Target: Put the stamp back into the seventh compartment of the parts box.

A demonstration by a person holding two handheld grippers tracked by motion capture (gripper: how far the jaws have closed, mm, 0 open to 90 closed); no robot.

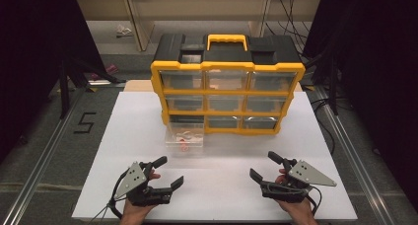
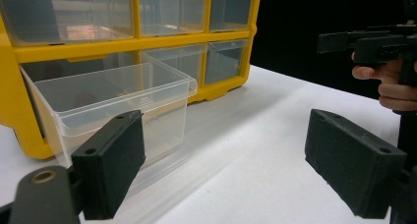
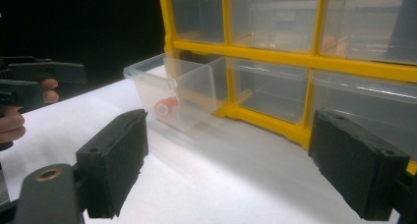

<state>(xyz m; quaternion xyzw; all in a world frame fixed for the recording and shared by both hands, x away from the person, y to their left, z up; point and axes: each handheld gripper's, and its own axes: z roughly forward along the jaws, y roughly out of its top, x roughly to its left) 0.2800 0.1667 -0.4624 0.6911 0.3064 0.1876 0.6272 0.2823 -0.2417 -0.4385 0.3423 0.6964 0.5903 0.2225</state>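
Left claw (image 1: 171, 172), right claw (image 1: 263, 167) released, blocky matte pads; clear plastic drawer (image 1: 185, 136) protrudes from yellow-framed organizer (image 1: 227, 66).

The high view looks forward and down from above the person's side of the table (image 1: 148, 116), taking in the yellow drawer cabinet (image 1: 226, 69) from farther off. The left gripper view rides low on the left claw (image 2: 226, 170), close to the pulled-out clear drawer (image 2: 118, 94) ahead-left. The right gripper view looks along the right claw (image 3: 228, 167) — that drawer (image 3: 172, 86) again lies ahead-left, shared by all views.
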